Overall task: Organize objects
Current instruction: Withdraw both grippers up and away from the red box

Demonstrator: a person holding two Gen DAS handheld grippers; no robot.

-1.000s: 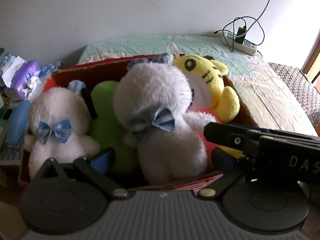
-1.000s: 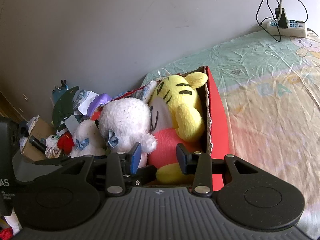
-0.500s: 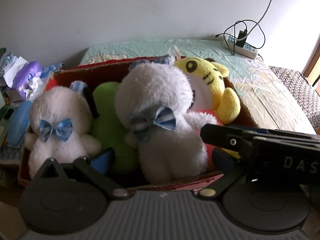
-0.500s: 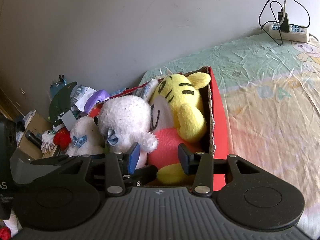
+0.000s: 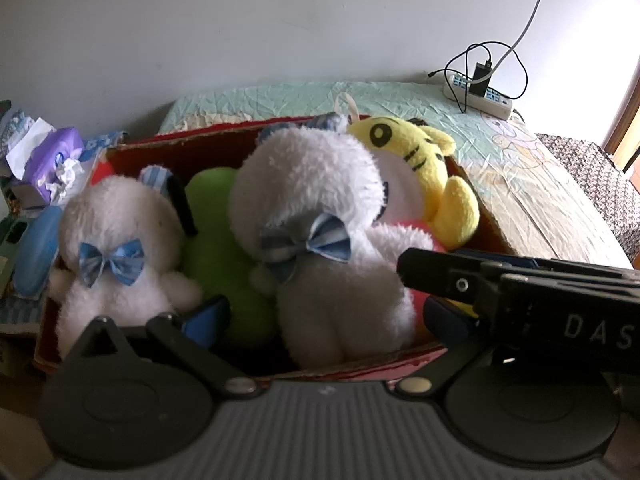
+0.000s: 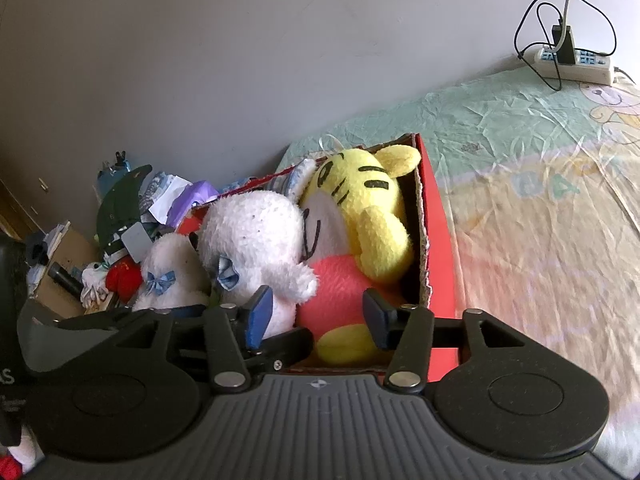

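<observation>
On the bed: one red cardboard box (image 5: 208,136) sits at the mattress's near end, on a wrinkled pale green sheet (image 6: 520,128).
Box contents: four plush toys, packed side by side and touching.
White plush, count two: a small white plush (image 5: 116,248) at the left end and a larger white plush (image 5: 320,240) in the middle, each wearing one blue striped bow, both seen from behind in the left wrist view.
Green plush, count one: green plush (image 5: 216,248) wedged between the two white ones, mostly hidden.
Yellow plush, count one: yellow tiger plush (image 6: 360,208) with black stripes and a pink-red lower body, leaning against the right wall of the box.
Left gripper: left gripper (image 5: 324,316) hovers at the near rim of the box, its blue-padded fingers spread wide to either side of the larger white plush's base, holding nothing.
Right gripper: right gripper (image 6: 316,316) hovers at the near rim over the tiger's pink-red body, fingers apart and empty; its black body crosses the right of the left wrist view.
Power strip, count one: white power strip (image 6: 576,60) at the far end of the bed, with a black charger plugged in and looped cables.
Beside the bed: clutter pile (image 6: 120,240) to the left, including one purple tissue pack (image 5: 52,160).
</observation>
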